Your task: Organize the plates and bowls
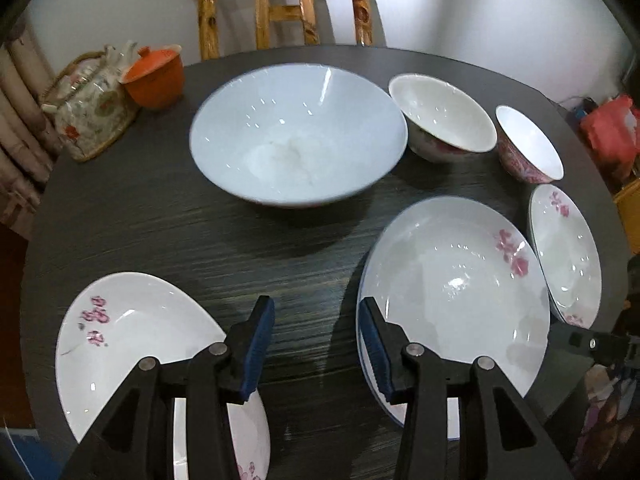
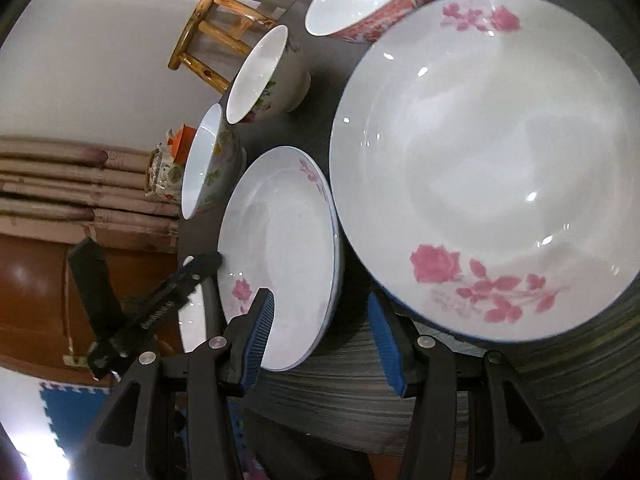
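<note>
My left gripper (image 1: 316, 320) hangs open over the bare dark table (image 1: 200, 232), nothing between its jaws. One finger is beside the left rim of a stacked flowered plate (image 1: 456, 288); another flowered plate (image 1: 132, 344) lies under the other finger. A big white bowl (image 1: 296, 140) stands in the middle, with two smaller bowls (image 1: 440, 116) (image 1: 528, 144) and a small plate (image 1: 564, 252) to the right. My right gripper (image 2: 320, 312) is open at the near rim of the plate stack (image 2: 280, 256), beside a rose plate (image 2: 488, 168); its pads do not press on anything.
A wicker-handled teapot (image 1: 92, 116) and an orange lidded cup (image 1: 154, 76) stand at the table's far left. A wooden chair (image 1: 280, 8) is behind the table. A red bag (image 1: 608, 136) sits off the right edge. Three bowls (image 2: 264, 76) line the far side.
</note>
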`<state>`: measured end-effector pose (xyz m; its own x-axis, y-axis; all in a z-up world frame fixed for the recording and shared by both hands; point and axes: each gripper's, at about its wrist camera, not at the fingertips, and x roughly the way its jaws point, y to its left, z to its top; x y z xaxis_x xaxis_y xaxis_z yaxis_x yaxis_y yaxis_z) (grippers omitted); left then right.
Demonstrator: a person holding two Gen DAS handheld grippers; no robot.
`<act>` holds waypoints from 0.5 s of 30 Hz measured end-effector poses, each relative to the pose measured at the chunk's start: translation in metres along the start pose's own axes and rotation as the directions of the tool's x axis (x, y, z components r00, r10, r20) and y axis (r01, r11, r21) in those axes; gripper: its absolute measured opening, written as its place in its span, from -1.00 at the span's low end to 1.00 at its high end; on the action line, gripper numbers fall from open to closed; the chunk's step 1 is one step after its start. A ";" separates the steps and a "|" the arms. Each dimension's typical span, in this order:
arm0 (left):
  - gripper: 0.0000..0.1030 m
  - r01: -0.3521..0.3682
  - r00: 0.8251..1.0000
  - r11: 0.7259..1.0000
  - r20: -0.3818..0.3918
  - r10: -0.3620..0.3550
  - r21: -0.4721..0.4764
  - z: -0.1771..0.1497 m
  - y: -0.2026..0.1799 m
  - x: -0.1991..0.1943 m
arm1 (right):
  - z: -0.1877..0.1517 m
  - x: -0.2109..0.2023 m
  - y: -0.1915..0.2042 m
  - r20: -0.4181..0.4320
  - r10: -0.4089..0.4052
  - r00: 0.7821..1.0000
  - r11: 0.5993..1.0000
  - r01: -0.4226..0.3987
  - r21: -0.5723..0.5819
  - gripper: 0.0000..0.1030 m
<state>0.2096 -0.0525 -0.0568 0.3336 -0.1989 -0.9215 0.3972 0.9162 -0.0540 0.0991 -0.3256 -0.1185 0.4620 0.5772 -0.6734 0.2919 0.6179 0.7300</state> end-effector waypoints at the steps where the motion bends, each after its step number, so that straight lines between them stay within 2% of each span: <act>1: -0.13 0.008 1.000 1.000 -0.008 -0.008 0.009 0.001 -0.001 0.003 | 0.001 0.001 0.000 -0.001 0.005 1.000 1.000 -0.005 0.002 -0.08; 7: -0.13 0.037 0.998 0.996 -0.061 -0.031 0.087 0.004 -0.016 0.023 | 0.002 0.007 -0.002 -0.017 0.016 1.000 1.000 -0.016 0.004 -0.17; 11: -0.15 0.108 0.992 0.993 -0.070 -0.105 0.044 0.003 -0.013 0.031 | 0.004 0.008 0.000 -0.022 0.013 1.000 1.000 -0.013 -0.020 -0.29; 12: -0.24 0.124 0.990 0.992 -0.064 -0.122 0.028 0.003 -0.011 0.031 | 0.004 0.009 0.001 -0.028 0.012 1.000 1.000 -0.013 -0.023 -0.35; 13: -0.46 0.150 0.987 0.989 -0.067 -0.149 0.014 0.004 -0.010 0.032 | 0.004 0.010 0.001 -0.032 0.010 0.999 1.000 -0.011 -0.028 -0.39; 14: -0.60 0.188 0.980 0.982 -0.074 -0.187 0.005 0.005 -0.010 0.032 | 0.004 0.011 0.002 -0.034 0.009 0.999 0.999 -0.010 -0.033 -0.47; 15: -0.61 0.184 0.980 0.983 -0.074 -0.183 0.005 0.006 -0.011 0.032 | 0.005 0.012 0.002 -0.035 0.009 0.999 0.999 -0.010 -0.037 -0.59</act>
<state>0.2212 -0.0709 -0.0832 0.1910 -0.3369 -0.9220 0.4560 0.8622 -0.2205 0.1090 -0.3200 -0.1247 0.4346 0.6010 -0.6708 0.2559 0.6317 0.7317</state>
